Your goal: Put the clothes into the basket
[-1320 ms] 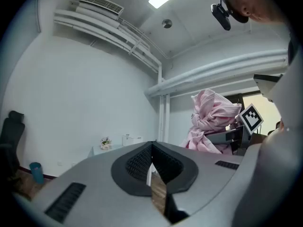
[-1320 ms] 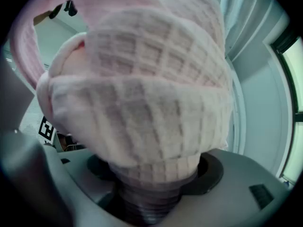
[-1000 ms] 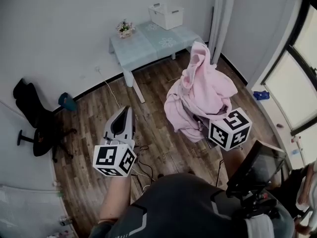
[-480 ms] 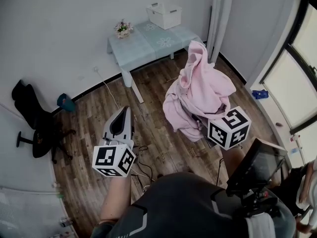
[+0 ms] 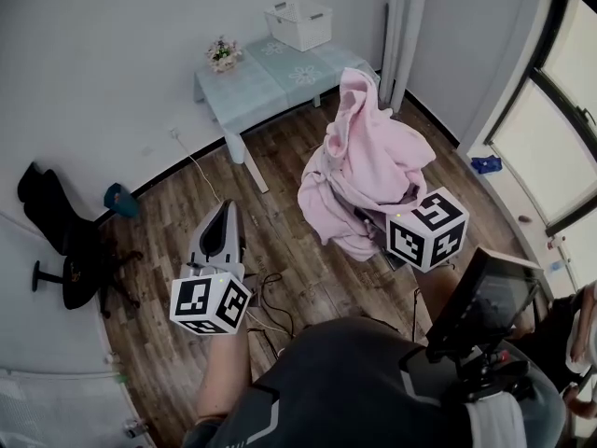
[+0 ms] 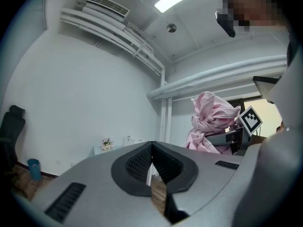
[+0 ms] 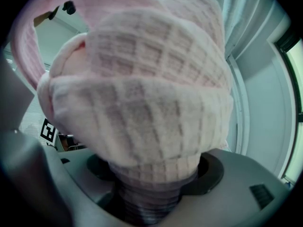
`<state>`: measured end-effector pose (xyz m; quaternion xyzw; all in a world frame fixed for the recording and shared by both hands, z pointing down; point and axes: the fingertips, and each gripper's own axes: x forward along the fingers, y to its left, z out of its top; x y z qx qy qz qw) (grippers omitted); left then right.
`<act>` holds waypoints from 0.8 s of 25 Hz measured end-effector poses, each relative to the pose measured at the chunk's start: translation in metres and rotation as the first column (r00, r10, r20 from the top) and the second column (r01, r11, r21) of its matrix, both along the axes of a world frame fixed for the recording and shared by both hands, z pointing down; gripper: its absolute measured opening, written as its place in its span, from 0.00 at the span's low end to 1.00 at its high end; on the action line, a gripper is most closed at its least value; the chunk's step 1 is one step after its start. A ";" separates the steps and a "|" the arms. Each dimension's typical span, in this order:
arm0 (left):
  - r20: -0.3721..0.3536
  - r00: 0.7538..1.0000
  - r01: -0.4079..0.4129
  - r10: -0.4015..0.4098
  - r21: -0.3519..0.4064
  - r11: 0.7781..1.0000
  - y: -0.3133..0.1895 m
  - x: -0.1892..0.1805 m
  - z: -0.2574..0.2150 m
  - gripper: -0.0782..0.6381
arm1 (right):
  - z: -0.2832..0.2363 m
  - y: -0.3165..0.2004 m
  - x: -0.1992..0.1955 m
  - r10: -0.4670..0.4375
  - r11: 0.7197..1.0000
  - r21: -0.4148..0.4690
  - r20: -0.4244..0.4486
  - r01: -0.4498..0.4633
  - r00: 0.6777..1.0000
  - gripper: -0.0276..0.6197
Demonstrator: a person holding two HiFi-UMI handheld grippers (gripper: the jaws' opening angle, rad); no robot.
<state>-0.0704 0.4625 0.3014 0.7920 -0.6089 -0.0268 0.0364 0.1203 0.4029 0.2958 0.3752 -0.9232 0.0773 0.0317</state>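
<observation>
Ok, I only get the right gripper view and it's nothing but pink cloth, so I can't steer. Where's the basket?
Observer: The white basket sits on the far corner of the pale blue table by the wall, beyond the pink garment.
Operator: And is the other claw carrying anything?
Observer: No. The left claw is shut and empty, held out over the wood floor, clear of the garment.
</observation>
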 end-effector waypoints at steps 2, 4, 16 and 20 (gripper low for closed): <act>-0.006 1.000 -0.008 0.008 0.000 1.000 0.000 -0.002 0.001 0.12 | 0.000 0.000 0.001 0.010 1.000 -0.002 0.001 -0.010 1.000 0.60; -0.002 1.000 -0.025 0.025 0.001 1.000 -0.001 0.000 0.003 0.12 | 0.000 0.001 0.002 0.015 1.000 -0.006 0.012 -0.015 1.000 0.60; -0.028 0.991 -0.131 0.131 -0.001 0.991 -0.011 -0.047 0.018 0.12 | 0.008 0.009 -0.056 0.071 0.997 -0.041 0.011 -0.070 0.997 0.60; -0.014 0.992 -0.122 0.122 -0.001 0.992 -0.027 -0.056 0.019 0.12 | 0.007 -0.010 -0.064 0.057 0.998 -0.018 0.014 -0.057 0.998 0.60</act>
